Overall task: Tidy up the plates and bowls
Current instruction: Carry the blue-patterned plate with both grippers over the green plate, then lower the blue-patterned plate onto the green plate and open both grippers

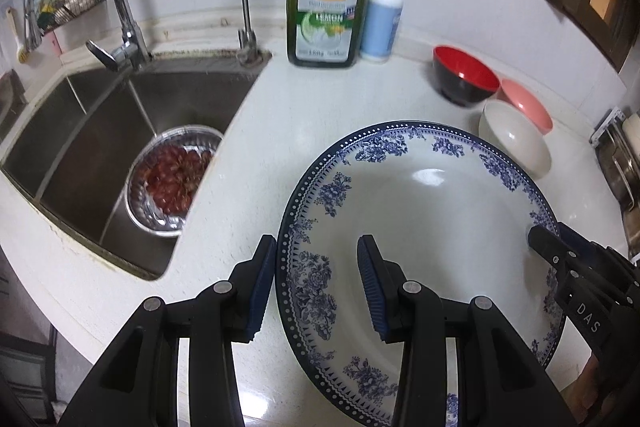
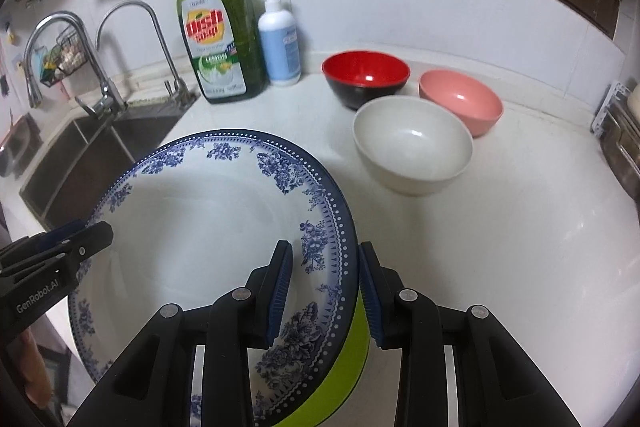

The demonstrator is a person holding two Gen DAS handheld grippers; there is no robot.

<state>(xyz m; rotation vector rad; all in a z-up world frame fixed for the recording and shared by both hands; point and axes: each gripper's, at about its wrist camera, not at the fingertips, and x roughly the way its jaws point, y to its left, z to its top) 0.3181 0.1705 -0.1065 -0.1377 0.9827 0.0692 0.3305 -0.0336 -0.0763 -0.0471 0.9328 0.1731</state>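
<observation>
Nearest us, the left gripper [image 1: 318,283] straddles the near-left rim of the blue-patterned plate [image 1: 420,211], and the right gripper [image 2: 324,291] straddles the opposite rim. Both are narrowed around it, but we cannot tell whether the pads actually press.

Risk, as we judge it: glazed rim, two separate hands. Uneven lowering could tilt the plate and let it slip onto the counter [image 2: 500,227].

Only the right view shows a green plate [image 2: 348,359] stacked beneath. Beyond the plate sit the white bowl [image 2: 412,147], pink bowl [image 2: 460,99] and red bowl [image 2: 366,75].

Only the left view shows a foil tray [image 1: 172,179] in the sink [image 1: 80,147], left of the plate.
</observation>
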